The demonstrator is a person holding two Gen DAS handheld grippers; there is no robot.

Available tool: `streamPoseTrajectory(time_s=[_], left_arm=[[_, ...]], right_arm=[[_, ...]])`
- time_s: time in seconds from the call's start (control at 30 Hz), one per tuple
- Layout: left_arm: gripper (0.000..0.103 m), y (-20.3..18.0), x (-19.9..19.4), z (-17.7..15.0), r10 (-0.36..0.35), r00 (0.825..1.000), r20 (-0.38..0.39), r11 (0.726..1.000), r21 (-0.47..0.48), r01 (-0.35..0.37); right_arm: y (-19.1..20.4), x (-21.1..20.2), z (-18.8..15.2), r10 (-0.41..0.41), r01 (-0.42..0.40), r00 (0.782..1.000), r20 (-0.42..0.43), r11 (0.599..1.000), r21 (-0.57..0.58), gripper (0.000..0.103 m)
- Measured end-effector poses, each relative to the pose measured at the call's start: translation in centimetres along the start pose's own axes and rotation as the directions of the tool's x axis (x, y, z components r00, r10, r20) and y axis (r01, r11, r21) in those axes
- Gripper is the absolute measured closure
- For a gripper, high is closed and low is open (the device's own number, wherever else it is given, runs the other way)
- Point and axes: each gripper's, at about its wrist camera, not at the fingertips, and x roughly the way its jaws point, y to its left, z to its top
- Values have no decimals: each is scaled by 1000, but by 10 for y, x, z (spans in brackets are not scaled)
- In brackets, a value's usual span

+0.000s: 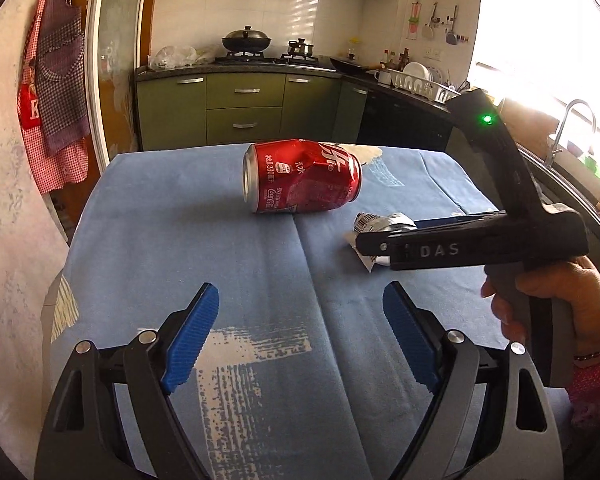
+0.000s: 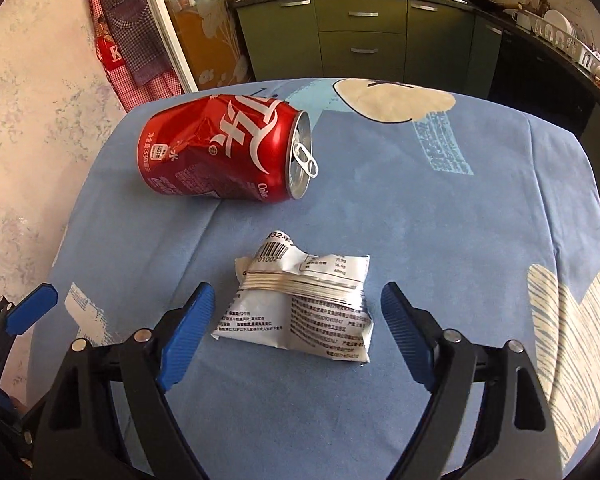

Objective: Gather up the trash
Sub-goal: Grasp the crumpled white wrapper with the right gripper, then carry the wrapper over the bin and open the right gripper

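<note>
A dented red cola can (image 1: 302, 176) lies on its side on the blue tablecloth (image 1: 220, 248); it also shows in the right wrist view (image 2: 224, 150), pull-tab end to the right. A crumpled white wrapper (image 2: 300, 304) lies nearer, between the blue pads of my open right gripper (image 2: 296, 320), which hovers just above it. In the left wrist view the wrapper (image 1: 384, 224) is partly hidden behind the right gripper's body (image 1: 460, 240). My left gripper (image 1: 300, 320) is open and empty, short of the can.
The table (image 2: 500, 200) is covered by a blue cloth with cream prints. Green kitchen cabinets (image 1: 244, 108) and a stove stand behind. An apron (image 1: 56, 92) hangs on the left wall. A sink and counter (image 1: 572, 140) run along the right.
</note>
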Motion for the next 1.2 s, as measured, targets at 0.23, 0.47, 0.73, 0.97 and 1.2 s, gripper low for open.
streamPoseTrajectory(time_s=[0.23,0.47,0.73,0.97,1.2], left_arm=[[20,-3,0,-2,15,1000,2,1000,10,-15],[19,-5,6,-3,14,1000,-10,1000,16,-14],[19,-7,10,-5,17,1000,-18,1000,22,-17],[19,-8,10,-4,8,1000,-12,1000,22,-8],[19,-9,6,-4,-69,998,-1,998,11,69]], right_arm=[[1,5,0,-57,57,998,4,998,-20,34],[-5,-2,-6,-52,52,999,16,998,-22,41],[-18,-34,-20,-5,4,998,57,1000,6,43],[-43,-76,-39,-7,1,995,103,998,57,43],[-124,-129,-70,-162,125,976,144,963,240,42]])
